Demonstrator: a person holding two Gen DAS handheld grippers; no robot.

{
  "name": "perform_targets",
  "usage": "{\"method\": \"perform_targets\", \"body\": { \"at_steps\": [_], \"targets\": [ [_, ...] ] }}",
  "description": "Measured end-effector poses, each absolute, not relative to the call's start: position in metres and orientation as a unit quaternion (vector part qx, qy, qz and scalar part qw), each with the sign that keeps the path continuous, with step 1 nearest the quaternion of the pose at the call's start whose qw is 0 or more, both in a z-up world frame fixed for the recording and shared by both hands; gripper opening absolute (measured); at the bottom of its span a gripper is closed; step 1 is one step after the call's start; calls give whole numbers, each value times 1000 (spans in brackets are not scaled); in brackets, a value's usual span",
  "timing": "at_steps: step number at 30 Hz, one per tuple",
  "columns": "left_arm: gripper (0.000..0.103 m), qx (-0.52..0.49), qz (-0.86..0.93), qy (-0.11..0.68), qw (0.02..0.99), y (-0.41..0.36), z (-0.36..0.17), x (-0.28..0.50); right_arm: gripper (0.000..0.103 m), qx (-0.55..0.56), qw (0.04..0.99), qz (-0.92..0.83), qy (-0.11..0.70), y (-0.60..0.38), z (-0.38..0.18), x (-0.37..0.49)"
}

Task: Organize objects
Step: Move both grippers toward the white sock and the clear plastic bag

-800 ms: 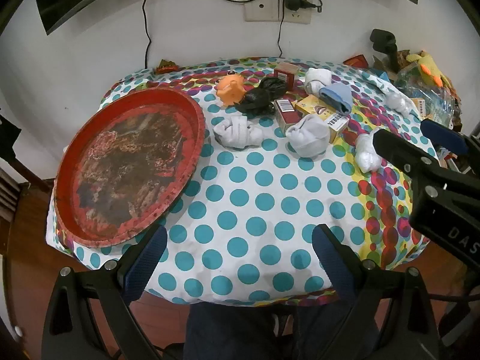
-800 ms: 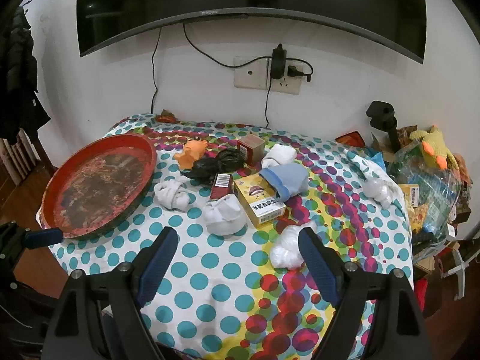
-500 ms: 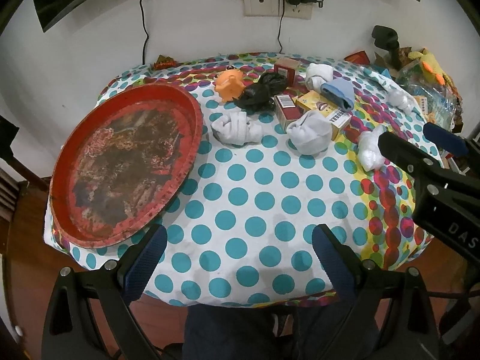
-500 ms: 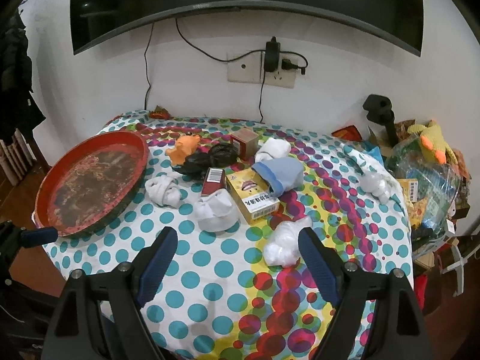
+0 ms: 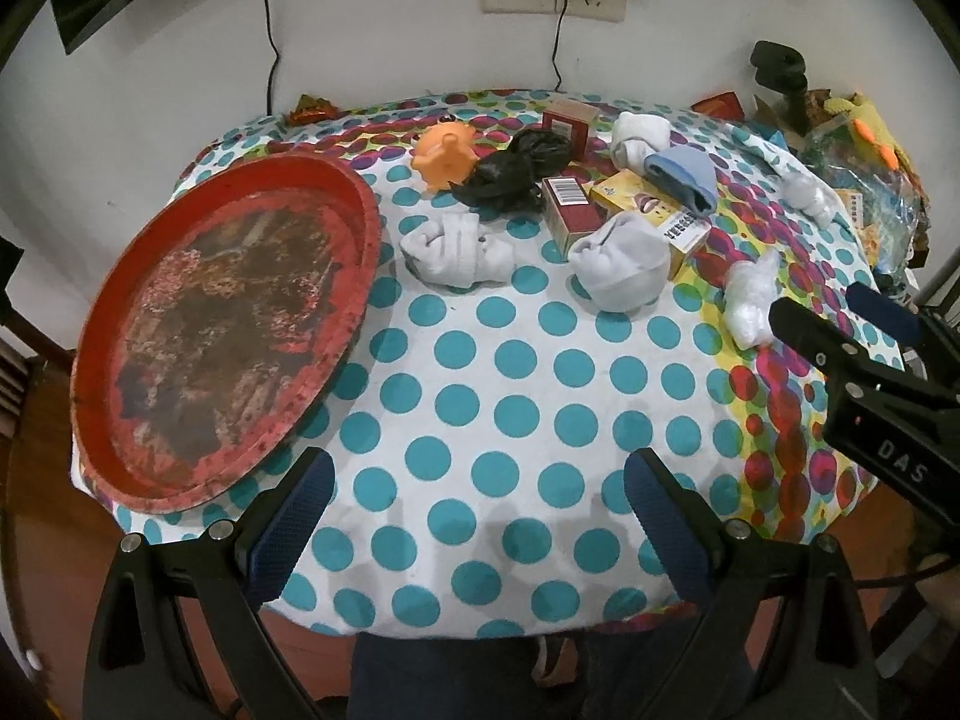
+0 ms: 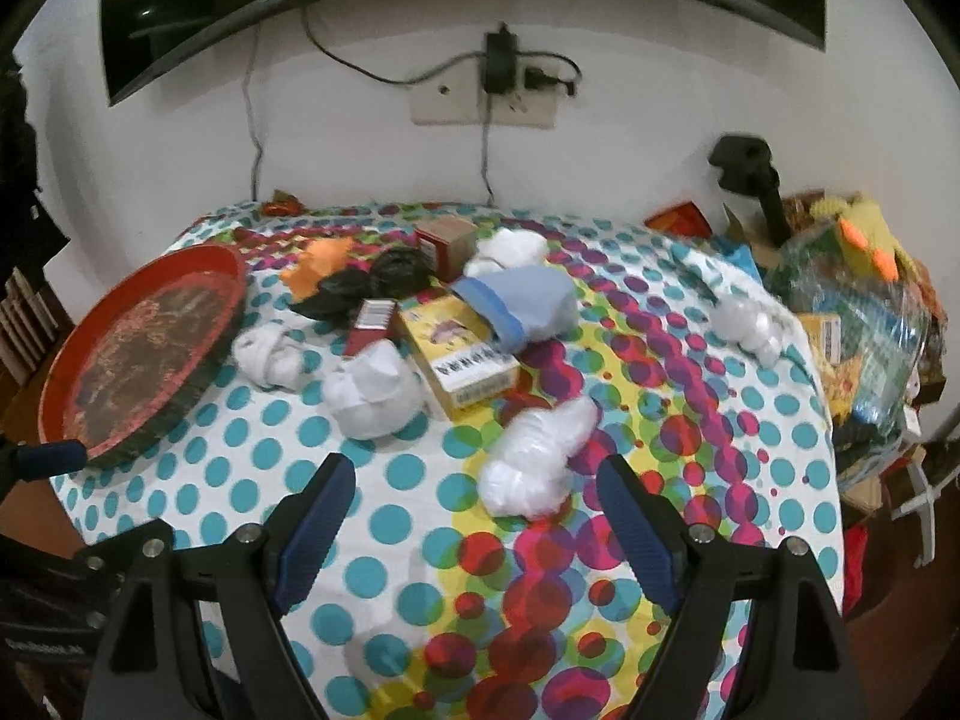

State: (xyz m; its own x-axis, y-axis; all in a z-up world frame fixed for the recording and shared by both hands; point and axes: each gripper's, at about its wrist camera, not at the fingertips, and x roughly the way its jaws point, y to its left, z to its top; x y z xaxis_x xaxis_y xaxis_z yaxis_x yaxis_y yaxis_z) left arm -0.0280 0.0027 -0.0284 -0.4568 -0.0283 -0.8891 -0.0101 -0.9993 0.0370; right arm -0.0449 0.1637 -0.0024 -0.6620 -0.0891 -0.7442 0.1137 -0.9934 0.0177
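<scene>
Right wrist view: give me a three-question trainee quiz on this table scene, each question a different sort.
1. True or false: the red tray holds a sock.
2. Which lies nearest the right claw? A orange toy B white plastic bag C black bag
3. Fill in: the blue sock rests partly on the yellow ____.

Key: 1 false; 2 B; 3 box.

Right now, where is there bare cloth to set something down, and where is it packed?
Free: the dotted tablecloth between the red tray, the white socks and the near edge. The tray's inside is bare too. Crowded: the far middle around the yellow box, black bag and orange toy.
</scene>
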Motion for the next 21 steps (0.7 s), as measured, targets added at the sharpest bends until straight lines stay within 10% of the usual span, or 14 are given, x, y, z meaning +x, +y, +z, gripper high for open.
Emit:
{"method": "perform_targets", "body": {
  "at_steps": [21],
  "targets": [
    [97, 523, -850, -62, -16, 25, -64, -82, 85, 443, 17, -896, 0, 189, -67, -97]
  ]
}}
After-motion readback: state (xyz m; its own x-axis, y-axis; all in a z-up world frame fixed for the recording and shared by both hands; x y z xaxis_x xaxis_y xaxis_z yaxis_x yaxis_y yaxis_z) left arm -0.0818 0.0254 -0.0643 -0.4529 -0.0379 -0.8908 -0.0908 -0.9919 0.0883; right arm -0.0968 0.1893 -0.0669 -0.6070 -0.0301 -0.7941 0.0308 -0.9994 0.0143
